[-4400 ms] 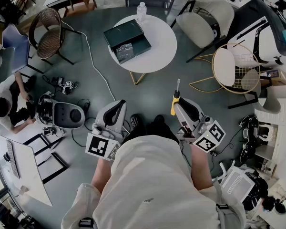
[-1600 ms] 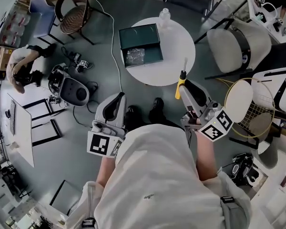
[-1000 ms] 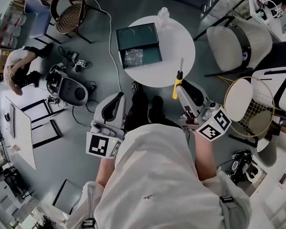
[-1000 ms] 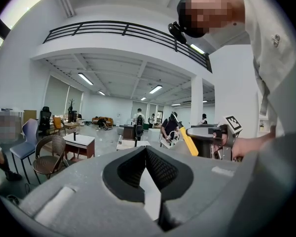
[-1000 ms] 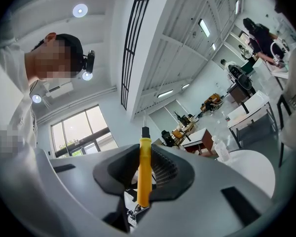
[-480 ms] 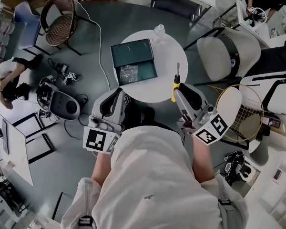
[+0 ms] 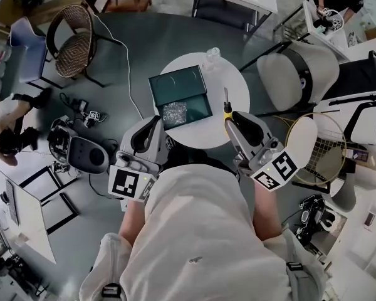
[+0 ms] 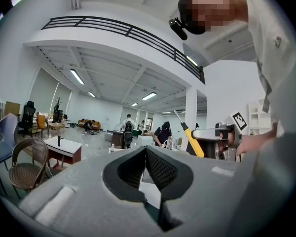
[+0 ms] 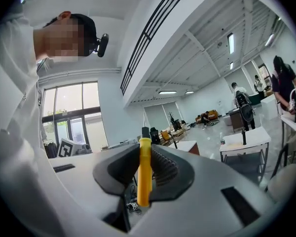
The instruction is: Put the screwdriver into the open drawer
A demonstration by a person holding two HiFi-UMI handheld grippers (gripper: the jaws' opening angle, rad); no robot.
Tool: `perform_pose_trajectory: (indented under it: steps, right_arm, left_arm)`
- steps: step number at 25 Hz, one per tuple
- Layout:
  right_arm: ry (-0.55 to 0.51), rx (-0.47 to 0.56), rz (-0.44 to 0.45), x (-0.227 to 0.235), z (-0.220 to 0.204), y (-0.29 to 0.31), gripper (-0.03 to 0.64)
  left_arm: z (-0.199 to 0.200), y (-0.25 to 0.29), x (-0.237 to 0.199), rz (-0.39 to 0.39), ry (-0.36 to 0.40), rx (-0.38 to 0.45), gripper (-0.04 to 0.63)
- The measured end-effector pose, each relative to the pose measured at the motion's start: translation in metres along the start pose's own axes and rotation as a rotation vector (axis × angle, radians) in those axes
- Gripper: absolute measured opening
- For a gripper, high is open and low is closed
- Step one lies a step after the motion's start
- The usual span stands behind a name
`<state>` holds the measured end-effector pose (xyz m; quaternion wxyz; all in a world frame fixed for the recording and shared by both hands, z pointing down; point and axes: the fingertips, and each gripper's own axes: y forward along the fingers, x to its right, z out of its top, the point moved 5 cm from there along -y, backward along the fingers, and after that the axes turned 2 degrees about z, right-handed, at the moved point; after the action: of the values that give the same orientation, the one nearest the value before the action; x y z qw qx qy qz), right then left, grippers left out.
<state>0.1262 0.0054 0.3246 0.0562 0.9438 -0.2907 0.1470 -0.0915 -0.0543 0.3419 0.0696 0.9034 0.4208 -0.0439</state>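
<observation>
In the head view a dark green box with its open drawer (image 7: 175,110) pulled toward me sits on a round white table (image 7: 229,80); something glittery lies in the drawer. My right gripper (image 7: 229,118) is shut on a screwdriver (image 7: 226,107) by its yellow handle (image 9: 144,174). The metal shaft points away over the table, just right of the drawer. My left gripper (image 7: 154,125) hangs at the table's near edge, left of the drawer, its jaws shut (image 8: 145,152) with nothing in them. The left gripper view also shows the screwdriver (image 8: 193,140) off to the right.
A clear bottle (image 7: 211,58) stands at the table's far edge. A white padded chair (image 7: 293,74) and a gold wire chair (image 7: 314,144) are to the right, a wicker chair (image 7: 69,37) far left. A floor machine (image 7: 76,153), cables and a crouching person (image 7: 6,130) are on the left.
The table and drawer have come closer and now lie right under both grippers. The screwdriver has moved forward from the table's near edge to over its top beside the drawer.
</observation>
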Motion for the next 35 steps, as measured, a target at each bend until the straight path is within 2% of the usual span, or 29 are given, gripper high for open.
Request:
perform_pose_trajectory:
  steps: [5, 10, 18, 26, 35]
  right_arm:
    - [-0.062, -0.056, -0.039, -0.003, -0.008, 0.023, 0.076]
    - [-0.17, -0.155, -0.053, -0.009, -0.018, 0.044, 0.075]
    - [-0.261, -0.27, -0.014, 0.003, -0.039, 0.063, 0.075]
    - [-0.327, -0.435, 0.105, 0.028, -0.078, 0.082, 0.075]
    - [-0.339, -0.599, 0.287, 0.053, -0.142, 0.099, 0.075]
  left_arm:
    - [-0.002, 0.007, -0.024, -0.044, -0.008, -0.007, 0.011]
    - [-0.009, 0.011, -0.044, -0.08, -0.021, -0.035, 0.011]
    - [-0.011, 0.017, -0.054, -0.049, -0.042, -0.04, 0.011]
    - [-0.007, 0.012, -0.055, 0.071, -0.052, -0.034, 0.011]
    - [-0.012, -0.007, -0.04, 0.27, -0.071, -0.059, 0.011]
